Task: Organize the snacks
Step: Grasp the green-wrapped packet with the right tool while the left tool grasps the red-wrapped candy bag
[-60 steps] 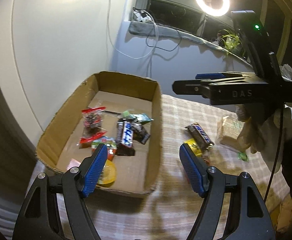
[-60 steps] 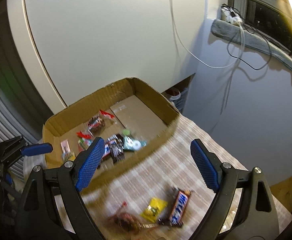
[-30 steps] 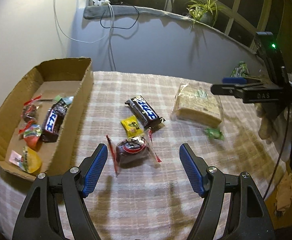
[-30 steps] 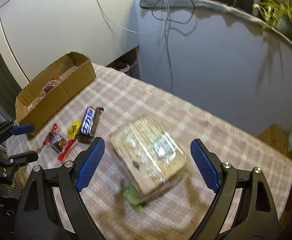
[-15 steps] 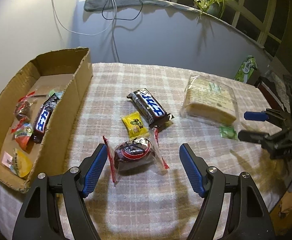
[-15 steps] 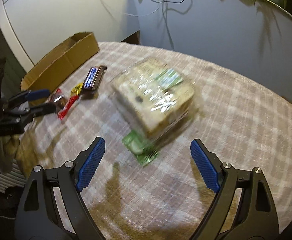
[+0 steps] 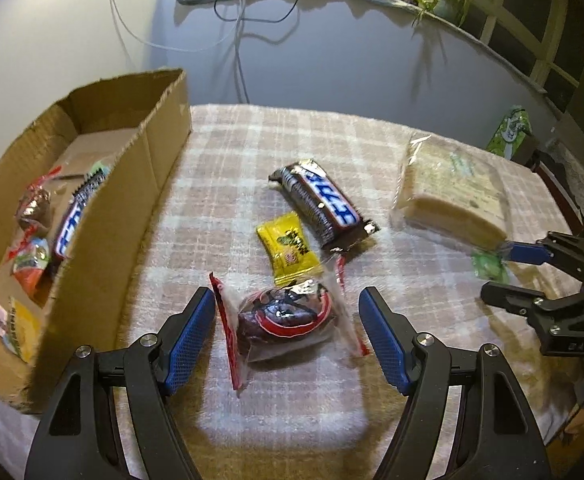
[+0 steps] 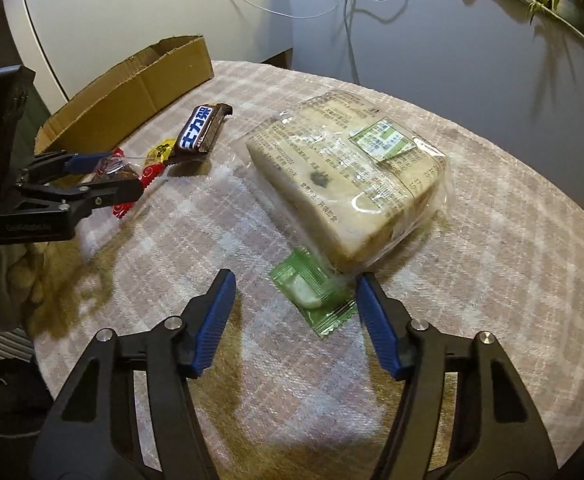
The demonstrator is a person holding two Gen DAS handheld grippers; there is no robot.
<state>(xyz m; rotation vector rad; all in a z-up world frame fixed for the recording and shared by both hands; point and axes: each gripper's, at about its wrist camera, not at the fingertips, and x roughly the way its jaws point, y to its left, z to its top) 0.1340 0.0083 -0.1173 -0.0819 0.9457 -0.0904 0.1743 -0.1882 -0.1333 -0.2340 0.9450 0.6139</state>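
Both grippers hover over loose snacks, ready to pick up. The left gripper (image 7: pixel 287 334) stands wide around a red-wrapped candy (image 7: pixel 287 322). The right gripper (image 8: pixel 294 322), jaws just narrowing, brackets a green packet (image 8: pixel 312 290) without touching. The cardboard box (image 7: pixel 147 168) waits far left. Next: close and lift.

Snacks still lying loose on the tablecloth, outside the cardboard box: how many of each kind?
Chocolate bar: 1
Yellow candy packet: 1
Red-edged clear-wrapped sweet: 1
Green sachet: 1
Wrapped bread loaf: 1
Total: 5
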